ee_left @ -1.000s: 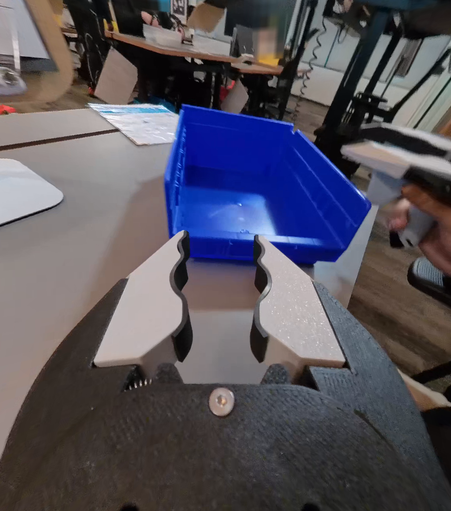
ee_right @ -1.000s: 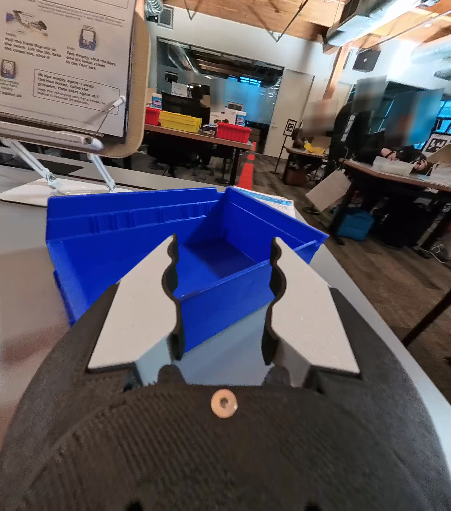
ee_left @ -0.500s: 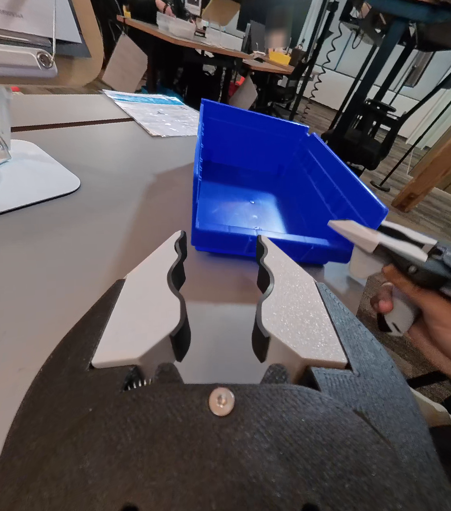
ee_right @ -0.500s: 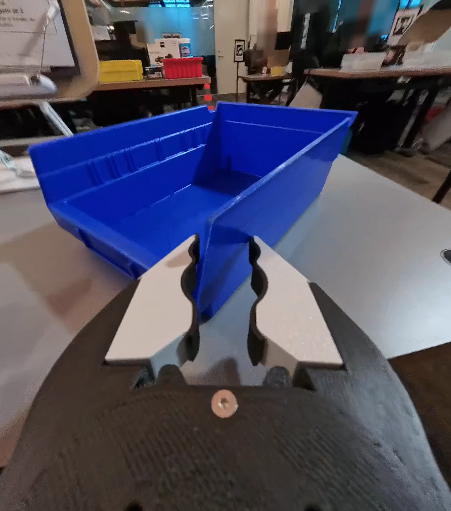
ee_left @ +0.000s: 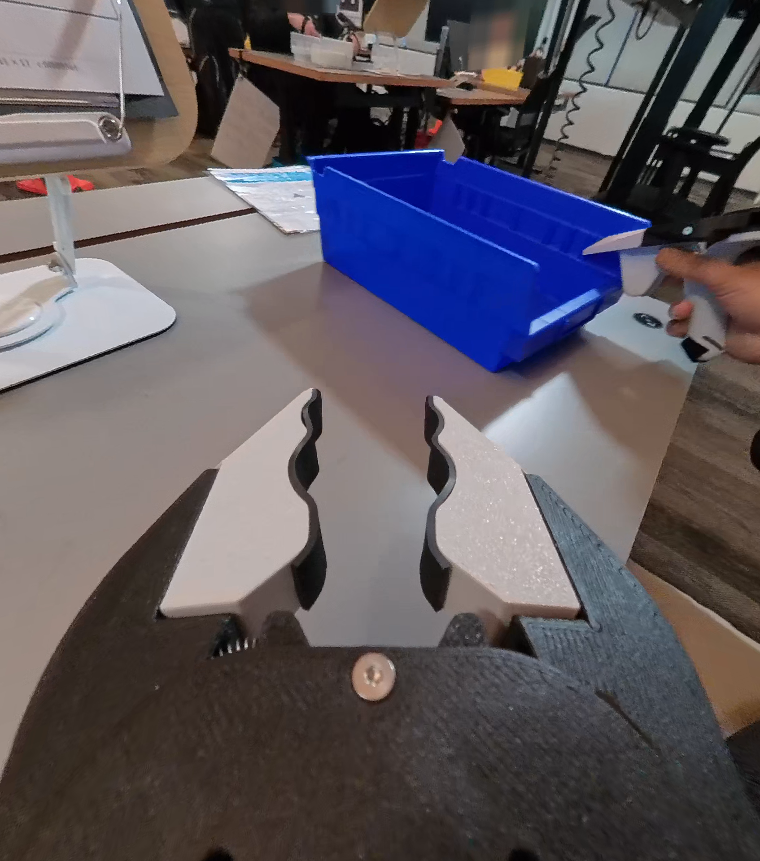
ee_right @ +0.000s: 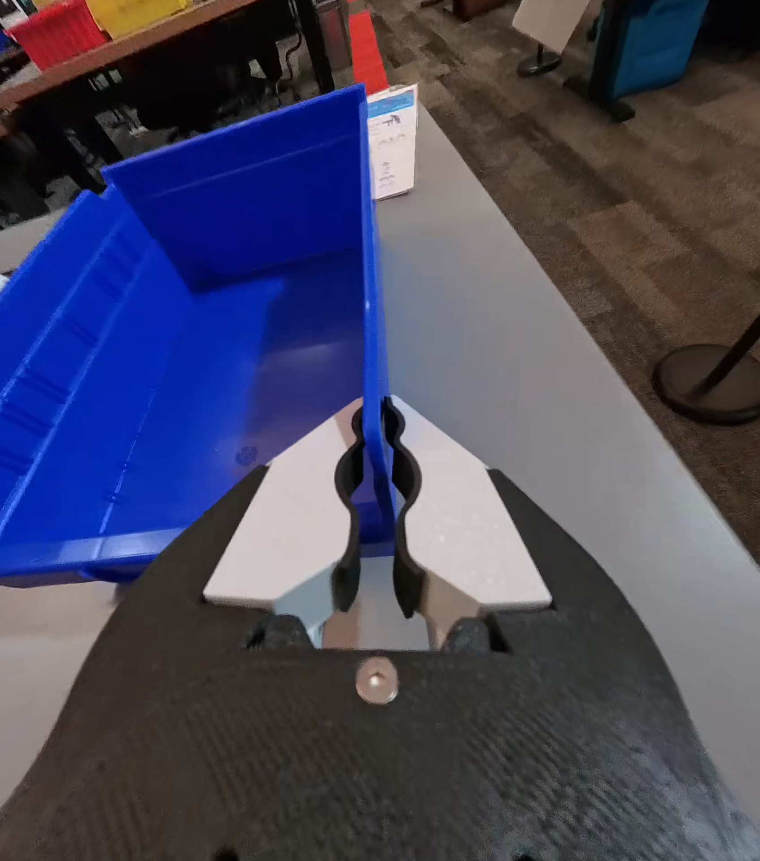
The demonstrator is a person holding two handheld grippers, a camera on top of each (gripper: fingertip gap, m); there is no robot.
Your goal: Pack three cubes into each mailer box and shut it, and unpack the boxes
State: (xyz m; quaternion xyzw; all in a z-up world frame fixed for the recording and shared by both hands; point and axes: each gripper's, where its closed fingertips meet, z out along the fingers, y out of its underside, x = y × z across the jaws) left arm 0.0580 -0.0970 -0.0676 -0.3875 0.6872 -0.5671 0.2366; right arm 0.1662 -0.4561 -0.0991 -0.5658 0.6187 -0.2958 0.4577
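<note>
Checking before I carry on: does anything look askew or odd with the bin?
The bin is empty and sits skewed, angled across the table near its corner. The right claw pinches its side wall. No damage or spills.

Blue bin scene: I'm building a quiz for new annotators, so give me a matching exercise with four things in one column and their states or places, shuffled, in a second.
Things:
1. left gripper
2. right gripper
3. blue bin
4. printed sheet

States or places:
A. lying flat on the grey table beyond the bin
B. clamped on a bin side wall
C. empty inside
D. open, holding nothing, over bare table

Pairs: 1-D, 2-B, 3-C, 4-A
</note>
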